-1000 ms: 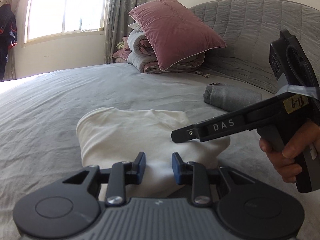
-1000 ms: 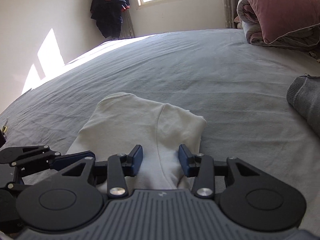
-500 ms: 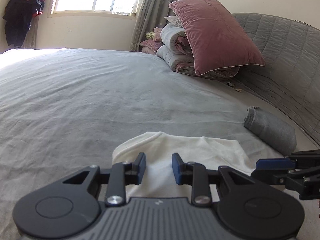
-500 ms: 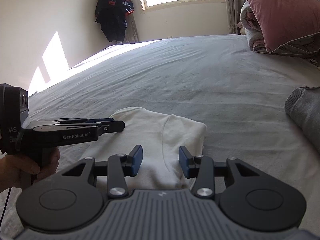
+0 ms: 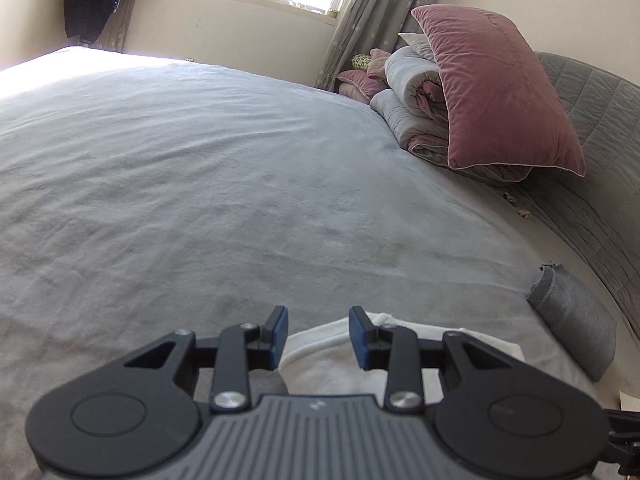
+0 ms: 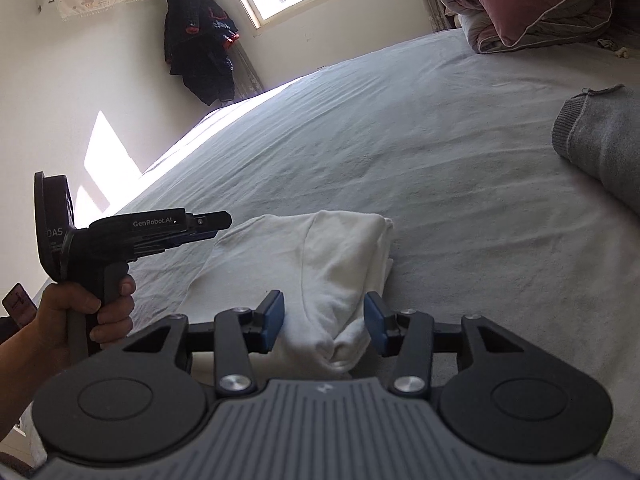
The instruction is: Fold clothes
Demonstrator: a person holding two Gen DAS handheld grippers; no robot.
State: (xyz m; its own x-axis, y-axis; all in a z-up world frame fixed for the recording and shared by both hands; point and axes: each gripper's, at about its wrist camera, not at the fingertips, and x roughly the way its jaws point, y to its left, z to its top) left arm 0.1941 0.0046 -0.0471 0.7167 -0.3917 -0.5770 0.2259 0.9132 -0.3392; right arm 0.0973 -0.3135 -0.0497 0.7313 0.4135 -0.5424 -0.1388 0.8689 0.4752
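Observation:
A folded white garment (image 6: 320,256) lies on the grey bedsheet (image 6: 420,140). My right gripper (image 6: 324,322) hovers over its near end. Its jaws are opening and the cloth's rolled edge shows between the blue pads without being pressed. My left gripper (image 5: 319,334) is also opening, with nothing gripped. The white garment (image 5: 340,360) lies just below and to the right of its tips. In the right wrist view the left gripper (image 6: 218,226) hangs at the left, held by a hand (image 6: 80,312), short of the garment's left edge.
A folded grey garment (image 5: 572,328) lies to the right near the quilted headboard (image 5: 592,140). A pink pillow (image 5: 496,96) leans on rolled bedding (image 5: 412,92) at the bed's far corner. A dark jacket (image 6: 200,44) hangs on the wall by the window.
The left gripper has drawn back to the left, off the white garment, and rolled. Both pairs of jaws stand wider than before. The right gripper shifted slightly and rolled.

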